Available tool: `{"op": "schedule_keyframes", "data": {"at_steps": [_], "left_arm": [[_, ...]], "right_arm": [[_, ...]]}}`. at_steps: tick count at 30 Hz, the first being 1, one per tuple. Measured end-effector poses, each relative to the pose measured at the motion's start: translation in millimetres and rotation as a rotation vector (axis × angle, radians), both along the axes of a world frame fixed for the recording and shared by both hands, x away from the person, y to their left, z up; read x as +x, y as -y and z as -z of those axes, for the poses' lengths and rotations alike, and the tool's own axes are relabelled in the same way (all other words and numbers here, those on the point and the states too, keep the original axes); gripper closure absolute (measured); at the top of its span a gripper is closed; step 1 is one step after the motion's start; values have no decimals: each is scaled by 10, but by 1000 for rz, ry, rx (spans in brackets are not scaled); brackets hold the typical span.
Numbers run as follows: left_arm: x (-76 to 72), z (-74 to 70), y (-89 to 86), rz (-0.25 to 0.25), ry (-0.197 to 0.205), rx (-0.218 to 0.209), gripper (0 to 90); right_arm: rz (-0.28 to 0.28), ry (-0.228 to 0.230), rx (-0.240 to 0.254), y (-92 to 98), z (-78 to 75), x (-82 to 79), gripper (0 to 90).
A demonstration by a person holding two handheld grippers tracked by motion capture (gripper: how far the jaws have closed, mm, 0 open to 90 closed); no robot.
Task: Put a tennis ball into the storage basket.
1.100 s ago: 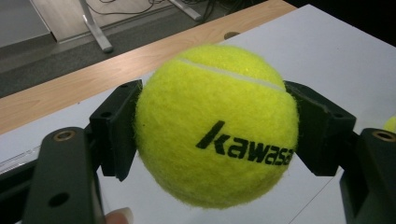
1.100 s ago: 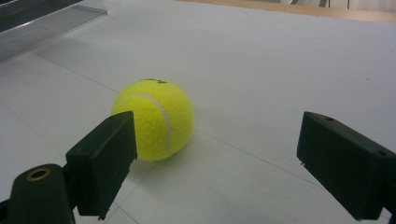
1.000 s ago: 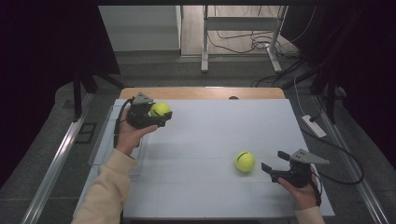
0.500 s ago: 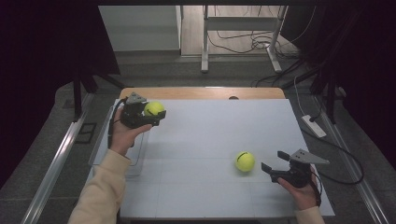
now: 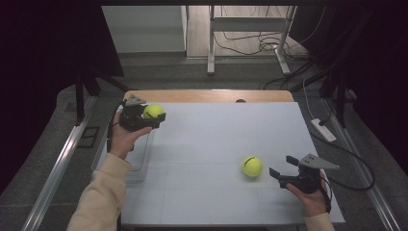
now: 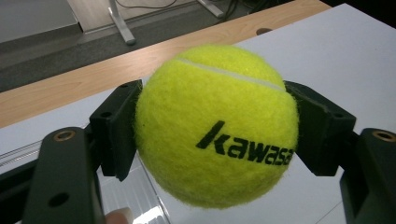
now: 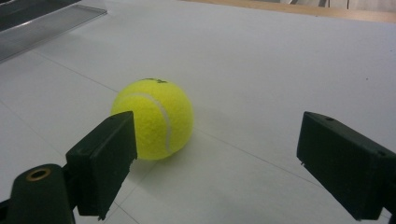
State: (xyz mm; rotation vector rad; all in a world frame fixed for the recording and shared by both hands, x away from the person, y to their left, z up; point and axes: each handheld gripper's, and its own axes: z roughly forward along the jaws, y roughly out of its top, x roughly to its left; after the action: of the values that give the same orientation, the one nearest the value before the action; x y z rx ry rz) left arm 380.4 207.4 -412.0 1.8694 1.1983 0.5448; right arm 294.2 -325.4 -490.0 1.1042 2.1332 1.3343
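White table (image 5: pixel 216 134), left claw (image 5: pixel 153 115) gripping ball (image 6: pixel 217 123)

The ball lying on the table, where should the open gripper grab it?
Grab the loose tennis ball across its widest middle. It is round and sits free on the white table, so any side would probably work. The right hand-held gripper already faces it with jaws open, so coming straight in from there looks easiest.

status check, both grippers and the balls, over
Left hand-held gripper shut on a ball, held over the clear tray. Right hand-held gripper open, second ball on the table just ahead. Nothing in the way.
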Motion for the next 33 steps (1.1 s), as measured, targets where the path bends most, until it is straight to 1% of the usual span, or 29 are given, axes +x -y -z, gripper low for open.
{"op": "schedule_keyframes", "data": {"at_steps": [5, 9, 11, 15, 24, 27, 33], "left_arm": [[7, 7, -42, -5, -7, 6, 268], [20, 18, -89, -19, -10, 7, 268], [33, 28, -112, -27, -15, 16, 268], [53, 39, -154, -39, -23, 14, 268], [80, 32, -235, -67, -31, 22, 268], [86, 28, -266, -72, -39, 36, 268], [99, 36, -346, -93, -48, 40, 268]], "right_arm": [[-5, -2, -4, -8, 5, 3, 121], [-3, -2, -2, -2, 3, 3, 121], [-1, -1, 1, -2, 0, 1, 122], [-1, 1, 1, -3, -1, 3, 121], [-2, 4, 1, -4, -4, 4, 121], [3, 1, 6, 5, -5, 1, 121], [3, 3, 5, 5, -11, -1, 121]]}}
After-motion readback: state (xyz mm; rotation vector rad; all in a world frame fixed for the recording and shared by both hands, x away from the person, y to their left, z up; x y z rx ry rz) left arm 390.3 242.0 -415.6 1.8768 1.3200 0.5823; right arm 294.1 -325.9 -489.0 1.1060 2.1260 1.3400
